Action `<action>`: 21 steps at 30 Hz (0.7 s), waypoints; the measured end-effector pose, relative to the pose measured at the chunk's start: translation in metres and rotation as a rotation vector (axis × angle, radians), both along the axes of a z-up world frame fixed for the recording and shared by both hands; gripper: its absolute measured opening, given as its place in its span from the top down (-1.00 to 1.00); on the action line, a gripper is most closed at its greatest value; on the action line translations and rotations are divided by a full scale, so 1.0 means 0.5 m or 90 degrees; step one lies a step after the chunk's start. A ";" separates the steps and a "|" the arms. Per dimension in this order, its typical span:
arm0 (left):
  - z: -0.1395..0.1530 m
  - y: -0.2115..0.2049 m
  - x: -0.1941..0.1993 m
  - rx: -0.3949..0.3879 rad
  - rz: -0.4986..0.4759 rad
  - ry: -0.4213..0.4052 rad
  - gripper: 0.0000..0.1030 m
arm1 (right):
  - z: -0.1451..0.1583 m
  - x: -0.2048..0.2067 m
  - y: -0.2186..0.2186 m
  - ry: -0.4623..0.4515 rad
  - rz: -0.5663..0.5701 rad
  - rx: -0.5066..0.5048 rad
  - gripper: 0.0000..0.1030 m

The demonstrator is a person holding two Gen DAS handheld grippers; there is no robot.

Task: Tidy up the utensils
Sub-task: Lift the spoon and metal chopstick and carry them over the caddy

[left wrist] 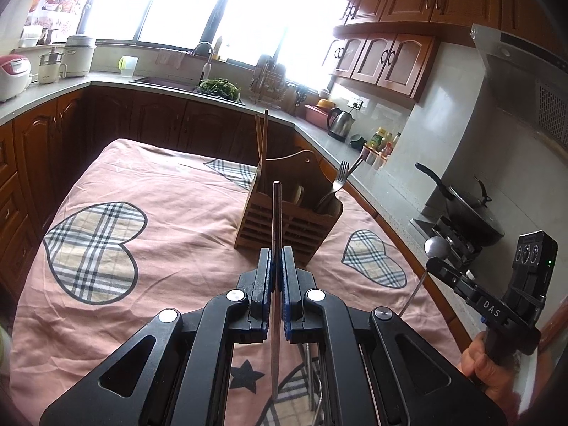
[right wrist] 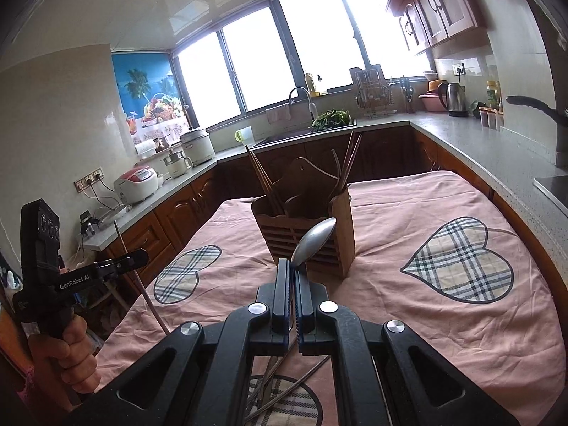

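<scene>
Utensils were the subject of the job, and I judged the step in hand to be the carry: each gripper had one item clamped and lifted clear of the cloth, with the wooden holder ahead.

Left wrist view: the left gripper (left wrist: 277,259) was closed on a chopstick (left wrist: 277,213), a thin dark-brown stick that ran straight out between the pads and back under the body. The holder (left wrist: 287,216) stood on the pink tablecloth (left wrist: 159,184) just past the stick's tip. It was a slatted wooden box with compartments; two chopsticks leaned up from its left compartment, and a fork (left wrist: 340,177) leaned out of the right one. At the right edge I saw the right gripper (left wrist: 435,266) held by a hand (left wrist: 477,358), with a spoon (left wrist: 436,246) in it.

Right wrist view: the right gripper (right wrist: 294,269) was clamped on the spoon (right wrist: 314,239), a dull grey metal piece with its bowl tilted up and right in front of the holder (right wrist: 305,227). More loose metal utensils (right wrist: 280,387) lay on the cloth below the gripper. The left gripper (right wrist: 142,257) showed at the left, with the chopstick (right wrist: 135,277) through it.

I judged that the next move called for bringing each tip above a matching compartment, tilting the item downward, and only then releasing. Which compartment took spoons I could not tell.
</scene>
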State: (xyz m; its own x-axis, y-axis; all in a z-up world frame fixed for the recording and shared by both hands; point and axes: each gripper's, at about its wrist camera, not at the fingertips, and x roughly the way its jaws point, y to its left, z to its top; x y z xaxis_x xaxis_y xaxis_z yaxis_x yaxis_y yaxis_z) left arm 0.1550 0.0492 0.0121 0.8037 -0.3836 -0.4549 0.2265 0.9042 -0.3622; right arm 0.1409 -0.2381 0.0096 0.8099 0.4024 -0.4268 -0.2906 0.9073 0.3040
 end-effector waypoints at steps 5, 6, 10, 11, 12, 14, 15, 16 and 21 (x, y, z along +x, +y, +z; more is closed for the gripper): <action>0.012 0.005 0.007 -0.009 0.010 -0.013 0.92 | 0.003 0.007 0.000 -0.006 -0.005 0.002 0.96; 0.013 0.007 0.008 -0.010 0.012 -0.015 0.92 | 0.004 0.009 0.000 -0.008 -0.007 0.003 0.96; 0.019 0.009 0.019 -0.014 0.016 -0.020 0.92 | 0.008 0.016 0.001 -0.016 -0.013 0.003 0.96; 0.020 0.009 0.021 -0.015 0.016 -0.022 0.92 | 0.009 0.019 0.000 -0.018 -0.015 0.004 0.96; 0.022 0.010 0.025 -0.015 0.018 -0.024 0.92 | 0.010 0.022 0.000 -0.020 -0.016 0.004 0.96; 0.025 0.011 0.032 -0.018 0.021 -0.027 0.92 | 0.011 0.029 -0.001 -0.025 -0.020 0.006 0.96; 0.027 0.012 0.037 -0.020 0.022 -0.029 0.92 | 0.011 0.034 -0.002 -0.026 -0.022 0.007 0.96; 0.030 0.013 0.042 -0.022 0.025 -0.031 0.92 | 0.012 0.039 -0.003 -0.027 -0.023 0.007 0.96; 0.046 0.014 0.075 -0.024 0.032 -0.046 0.92 | 0.014 0.072 -0.003 -0.039 -0.033 0.010 0.96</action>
State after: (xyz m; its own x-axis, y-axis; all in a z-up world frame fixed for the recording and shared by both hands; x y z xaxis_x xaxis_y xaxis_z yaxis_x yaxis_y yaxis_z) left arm 0.1923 0.0562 0.0353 0.8527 -0.3575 -0.3810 0.2075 0.9010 -0.3810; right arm 0.1768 -0.2397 0.0168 0.8541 0.3659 -0.3697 -0.2621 0.9167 0.3016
